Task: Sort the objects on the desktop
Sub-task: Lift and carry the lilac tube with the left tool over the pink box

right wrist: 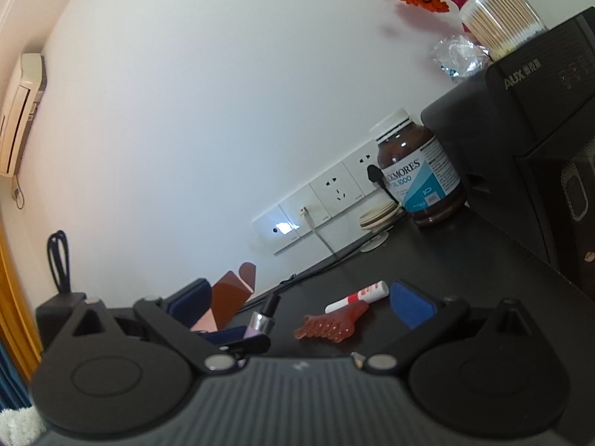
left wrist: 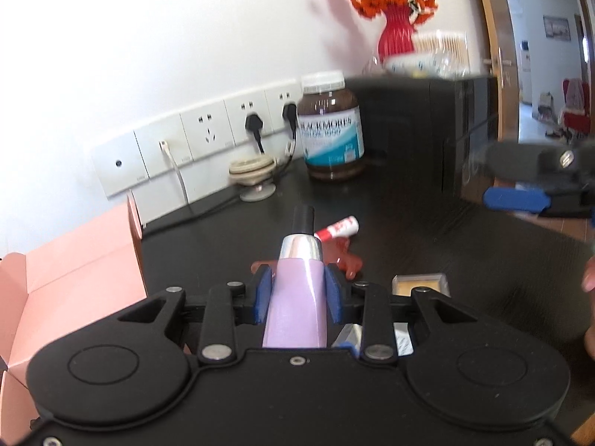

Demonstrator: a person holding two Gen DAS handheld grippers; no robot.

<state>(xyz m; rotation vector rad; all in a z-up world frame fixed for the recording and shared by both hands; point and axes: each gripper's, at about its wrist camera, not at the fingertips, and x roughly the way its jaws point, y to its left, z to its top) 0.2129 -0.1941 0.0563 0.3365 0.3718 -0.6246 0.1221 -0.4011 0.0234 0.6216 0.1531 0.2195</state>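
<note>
The left gripper (left wrist: 297,299) is reaching forward above the desk, its blue pads (left wrist: 263,297) pressing in on both sides of a lilac tube (left wrist: 297,301). The right gripper (right wrist: 297,306) is hovering low with its jaws spread wide and nothing between them.

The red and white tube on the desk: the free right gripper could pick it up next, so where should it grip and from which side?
Grip the red and white tube mid-body from above, fingers across its width. It lies flat, its red end touching the red comb; the white end is free.
</note>
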